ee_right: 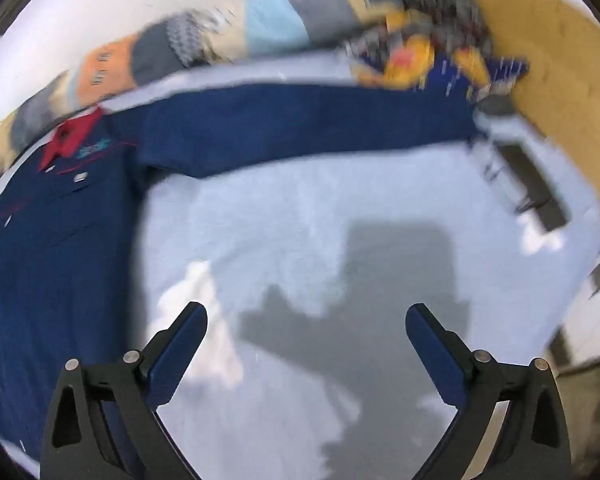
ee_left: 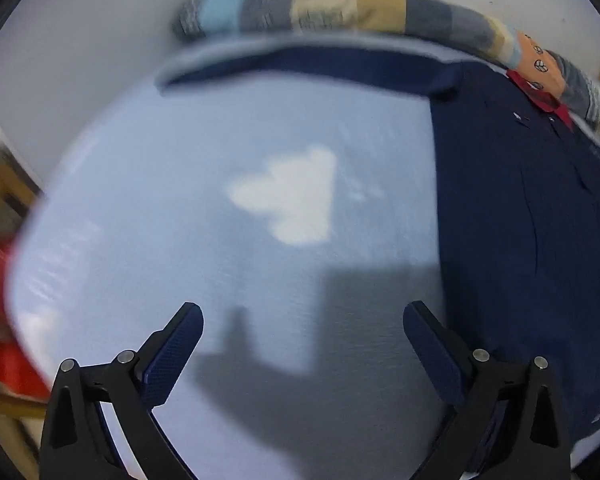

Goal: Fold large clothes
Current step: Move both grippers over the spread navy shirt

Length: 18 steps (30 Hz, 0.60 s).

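Navy shirt (ee_right: pixel 60 240) spread on a pale-blue bedsheet (ee_right: pixel 284 216) beside a patchwork quilt (ee_left: pixel 340 8).

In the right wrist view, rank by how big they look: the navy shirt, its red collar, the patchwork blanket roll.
1. navy shirt
2. patchwork blanket roll, though it lies farther back, so its true size is unsure
3. red collar

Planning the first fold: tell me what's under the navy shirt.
The navy shirt lies spread on a light blue sheet, sleeves out, red collar toward the patchwork blanket. Whatever is directly beneath the shirt is covered.
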### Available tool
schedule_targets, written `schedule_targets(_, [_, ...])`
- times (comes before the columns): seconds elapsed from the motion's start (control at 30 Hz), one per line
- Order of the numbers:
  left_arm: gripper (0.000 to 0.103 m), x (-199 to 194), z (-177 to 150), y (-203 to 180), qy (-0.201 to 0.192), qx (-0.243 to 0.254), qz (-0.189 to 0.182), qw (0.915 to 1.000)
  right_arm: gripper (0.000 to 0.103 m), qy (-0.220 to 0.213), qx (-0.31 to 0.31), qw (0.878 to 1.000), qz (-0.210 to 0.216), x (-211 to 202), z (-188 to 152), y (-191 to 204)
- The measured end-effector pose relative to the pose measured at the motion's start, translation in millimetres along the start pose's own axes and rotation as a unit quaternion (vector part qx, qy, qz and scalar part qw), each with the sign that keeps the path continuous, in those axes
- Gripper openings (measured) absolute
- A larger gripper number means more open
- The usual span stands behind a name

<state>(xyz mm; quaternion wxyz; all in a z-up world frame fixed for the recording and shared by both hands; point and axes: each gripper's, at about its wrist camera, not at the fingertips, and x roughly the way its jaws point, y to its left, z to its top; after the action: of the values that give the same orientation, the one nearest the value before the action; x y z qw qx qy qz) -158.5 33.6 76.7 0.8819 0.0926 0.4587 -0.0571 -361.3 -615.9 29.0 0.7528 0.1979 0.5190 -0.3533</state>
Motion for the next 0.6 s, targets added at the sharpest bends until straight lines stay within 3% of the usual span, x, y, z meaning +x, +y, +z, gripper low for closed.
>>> schedule_targets(0.1, [0.101, -54.9, 0.9, -3.2, -0.045, -0.014, -0.02, 0.9987, 0.102, -0.066, -0.038, 0.997, 0.002, -61.7, -3.9, 17.7])
schedule_targets(0.3, [0.102, -162.0, 0.8, -16.3, -0.124, -0.05, -0.052, 0.9896, 0.103, -0.149, -0.075, 0.981, 0.096, -144.6, -26.0, 76.8])
schedule_targets(0.47, [0.102, -214.1, -65.6, -66.4, -0.165, -0.028, -0.086, 0.9822, 0.103, -0.172, -0.114, 0.971, 0.12, -150.8, -62.8, 149.7])
schedule_targets(0.6, [0.102, -220.0, -128.9, -106.7, -0.167, -0.003, -0.08, 0.9828, 0.103, -0.163, -0.144, 0.968, 0.126, -124.4, -99.5, 183.2])
